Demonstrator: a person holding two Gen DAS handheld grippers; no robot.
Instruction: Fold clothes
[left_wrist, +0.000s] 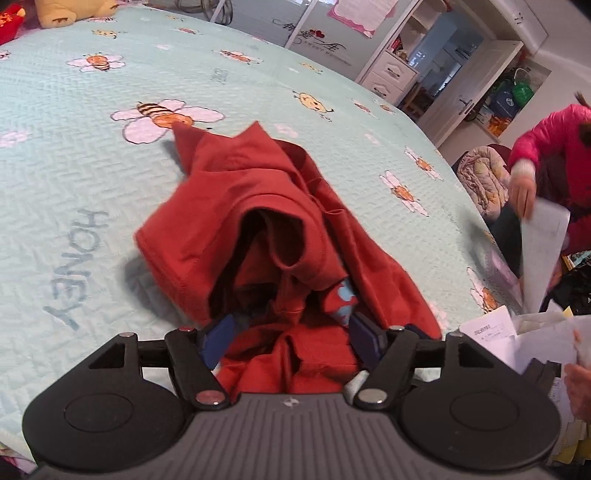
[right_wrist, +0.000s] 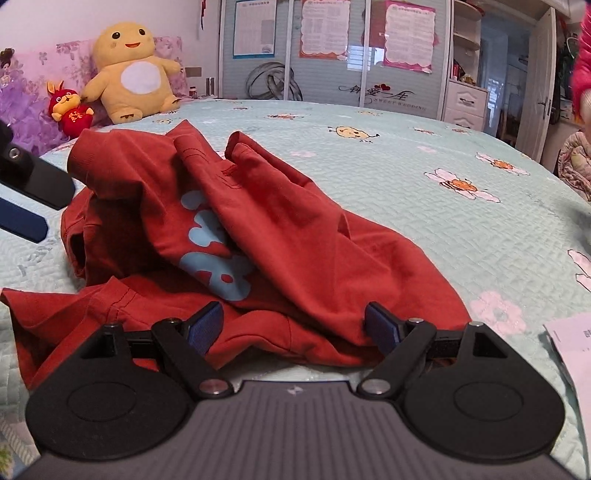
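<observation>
Here, near to far:
Left claw: its blue pads stood wide apart. Red cloth lay bunched in the gap between them. The pads did not look pressed on it, so it held nothing.
Right claw: wide open too. It sat low over the near edge of the cloth. Cloth lay between its pads, but they did not pinch it.
Shirt: a red shirt in a messy heap on the bed, not folded. It was right in front of both claws. One flap stood up like a little tent. Light blue shapes showed on a fold in the middle.
Bed: a pale green cover with bees and flowers and the word HONEY. The shirt lay near its front edge.
Papers: white sheets on the right side of the bed, just beside the shirt.
Person: someone in a pink coat sat past the right edge of the bed, holding a sheet of paper.
Toys: a big yellow plush and a small red one sat at the far end of the bed, well apart from the shirt.
Back wall: a grey wardrobe with posters stuck on it.
</observation>
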